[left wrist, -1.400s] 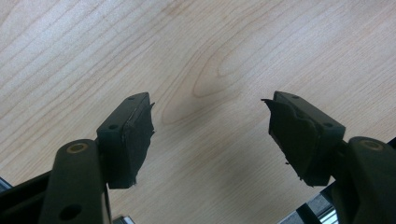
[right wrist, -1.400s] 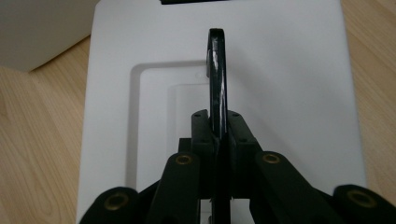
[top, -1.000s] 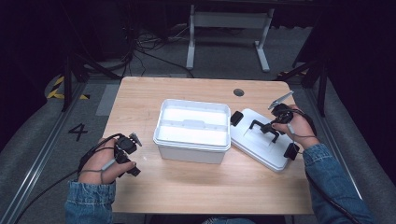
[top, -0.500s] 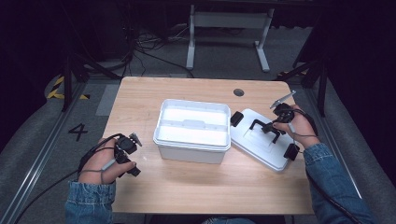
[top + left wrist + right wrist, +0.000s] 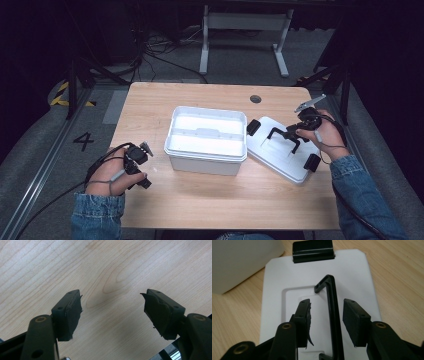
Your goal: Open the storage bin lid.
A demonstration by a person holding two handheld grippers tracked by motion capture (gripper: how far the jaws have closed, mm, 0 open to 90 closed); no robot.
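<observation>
An open white bin [image 5: 205, 153] stands mid-table, empty as far as I can see. Its white lid [image 5: 280, 156] lies flat to the right, with a black latch [image 5: 253, 127] at each end and a black handle [image 5: 283, 134] standing up. My right gripper [image 5: 290, 136] reaches over the lid from the right. In the right gripper view the handle [image 5: 333, 305] runs between the open jaws of the right gripper [image 5: 327, 303], with a gap on each side. My left gripper [image 5: 140, 165] rests at the table's front left. The left gripper [image 5: 112, 296] is open over bare wood.
The wooden table [image 5: 200, 200] has a round cable hole [image 5: 255, 99] at the back right. The bin's wall [image 5: 242, 262] stands close to the lid's [image 5: 277, 285] near end. A metal frame [image 5: 245, 30] and cables lie on the floor behind.
My right hand has shifted very slightly to the right over the lid. The left gripper, bin and lid have not moved.
</observation>
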